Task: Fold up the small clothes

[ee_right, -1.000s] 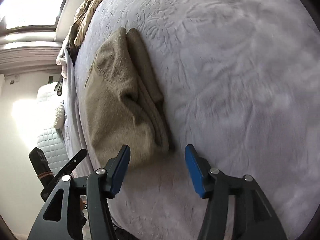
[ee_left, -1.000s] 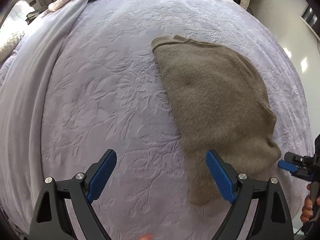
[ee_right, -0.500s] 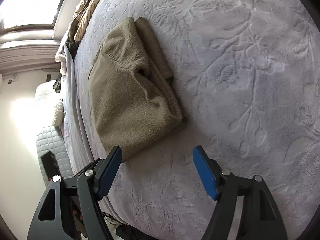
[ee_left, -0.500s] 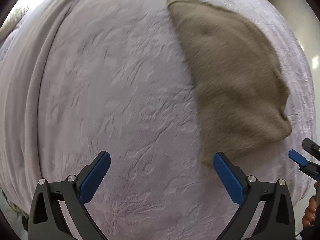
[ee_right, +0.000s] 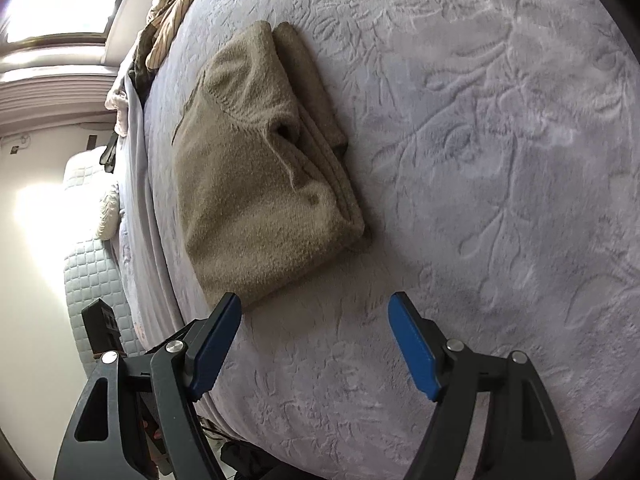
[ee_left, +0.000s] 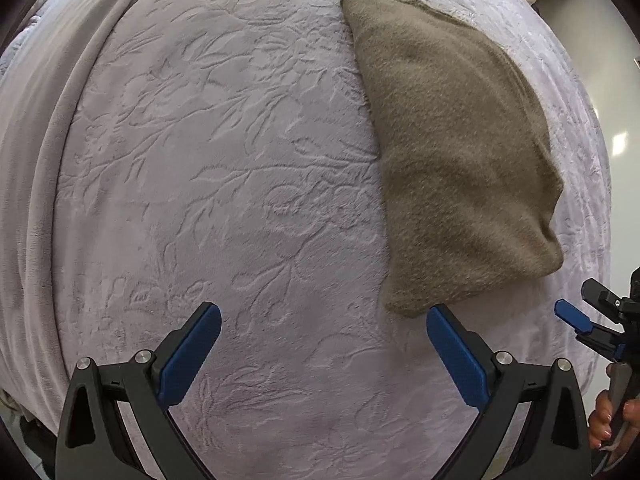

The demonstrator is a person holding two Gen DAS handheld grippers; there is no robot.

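Compared with a second ago, both grippers have drawn back from the folded tan sweater (ee_left: 460,160), which now lies clear of their fingers instead of between them; the pile of clothes at the far edge has slipped out of the left view. The left gripper (ee_left: 324,354) gapes wide and empty over the lilac blanket (ee_left: 220,180), its right finger just beside the sweater's near corner. The right gripper (ee_right: 314,344) is also spread wide, holding nothing, its left finger close to the sweater's edge.
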